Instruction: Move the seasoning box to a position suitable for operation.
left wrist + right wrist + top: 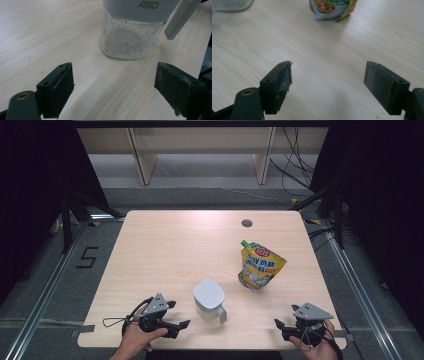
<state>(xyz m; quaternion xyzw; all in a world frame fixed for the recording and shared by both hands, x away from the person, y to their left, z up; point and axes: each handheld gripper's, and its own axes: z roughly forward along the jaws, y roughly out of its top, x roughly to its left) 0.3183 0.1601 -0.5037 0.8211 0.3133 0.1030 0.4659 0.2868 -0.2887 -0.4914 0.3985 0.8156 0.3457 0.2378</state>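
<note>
We find the left claw (176, 316) standing wide open with nothing between its jaws, held low over the near edge of the counter (165, 245) by the person's left hand (135, 340); in the left gripper view both black pads (61, 90) are well apart over bare wood. Just ahead of it, near but not touching, stands the clear jar (126, 41) with a white lid (208, 292) and a white handle (178, 18); we note a pale, grainy residue on its inner wall and the lettering "ASD" on the lid band. In the high view the jar sits just right of the left claw, near the front middle of the counter. The right claw (284, 326) is likewise wide open and empty, held by the right hand (315, 347) at the near right edge; one of its pads (283, 82) shows torn lining. Farther off, well apart from the right claw, the yellow pouch (259, 267) with a green cap (244, 243) stands tilted on the counter, right of the jar. A round hole (246, 223) lies in the counter's far side
</note>
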